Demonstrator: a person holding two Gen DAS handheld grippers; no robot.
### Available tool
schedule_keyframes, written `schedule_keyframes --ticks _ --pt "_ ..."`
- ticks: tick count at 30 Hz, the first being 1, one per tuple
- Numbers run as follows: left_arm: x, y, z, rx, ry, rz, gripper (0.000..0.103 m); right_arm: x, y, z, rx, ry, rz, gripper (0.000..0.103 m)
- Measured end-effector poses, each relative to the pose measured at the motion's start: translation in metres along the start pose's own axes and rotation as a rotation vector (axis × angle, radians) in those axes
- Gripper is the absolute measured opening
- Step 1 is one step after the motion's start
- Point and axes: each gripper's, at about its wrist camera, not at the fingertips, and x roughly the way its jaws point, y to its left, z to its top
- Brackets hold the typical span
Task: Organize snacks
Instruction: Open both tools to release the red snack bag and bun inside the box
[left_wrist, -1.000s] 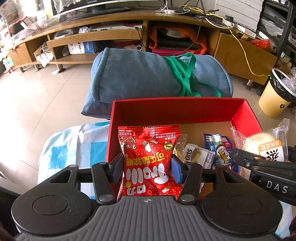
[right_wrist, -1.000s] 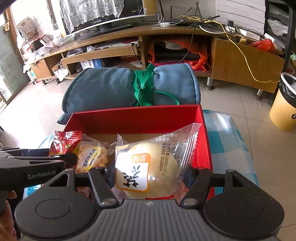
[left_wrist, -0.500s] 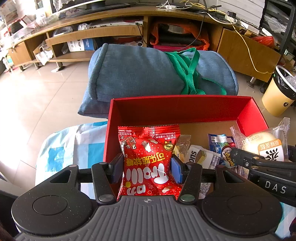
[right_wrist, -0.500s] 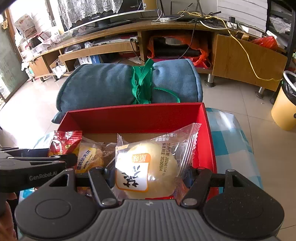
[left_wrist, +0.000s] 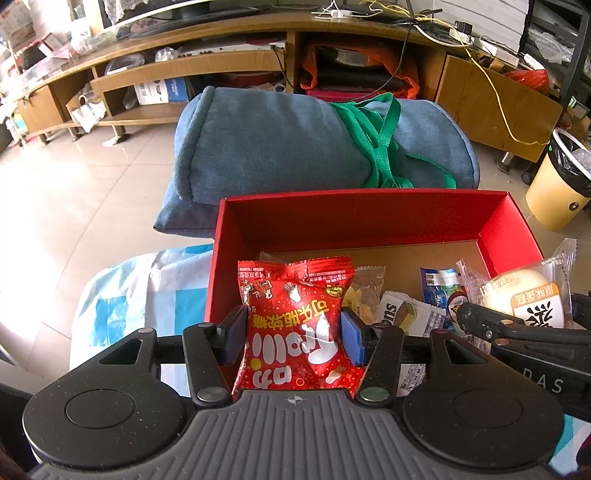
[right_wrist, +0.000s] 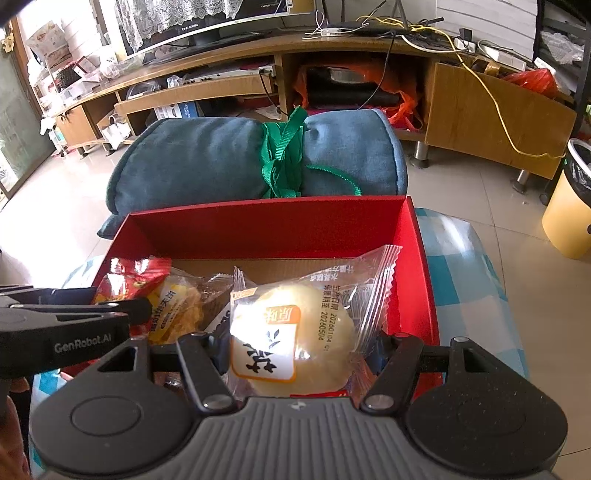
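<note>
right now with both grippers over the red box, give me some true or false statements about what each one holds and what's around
1. The left gripper is clamped on a red snack packet. True.
2. The right gripper holds a blue wafer packet. False: it holds a pale round cake in a clear wrapper.
3. The red box is empty. False: several wrapped snacks, such as a white wafer packet, lie inside.
4. A rolled blue cushion tied with a green strap lies beyond the box. True.
5. The yellow bin stands inside the box. False: it stands on the floor to the right.
</note>
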Motion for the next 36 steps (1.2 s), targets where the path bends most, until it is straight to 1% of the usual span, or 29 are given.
schedule_keyframes --ticks 6,14,23,26,30,36 --pt "0.005 -0.001 0.000 -0.003 0.001 -0.005 0.062 0.007 0.001 0.000 -0.003 0.010 -0.004 0.064" --pt "0.006 -0.010 -0.002 0.020 0.000 -0.014 0.063 0.020 0.003 -0.002 -0.016 0.040 -0.007 0.064" --pt "0.005 -0.013 -0.003 0.018 0.003 -0.030 0.065 0.024 -0.002 -0.001 0.004 0.037 -0.017 0.065" --pt "0.003 -0.013 -0.002 0.018 -0.001 -0.032 0.069 0.023 -0.005 -0.001 0.016 0.035 -0.015 0.065" --pt "-0.001 -0.013 -0.001 0.021 -0.020 -0.017 0.077 0.020 -0.006 0.000 0.027 0.027 -0.016 0.066" --pt "-0.006 -0.010 0.002 0.011 -0.037 -0.024 0.082 0.013 -0.008 0.003 0.047 0.002 -0.016 0.066"
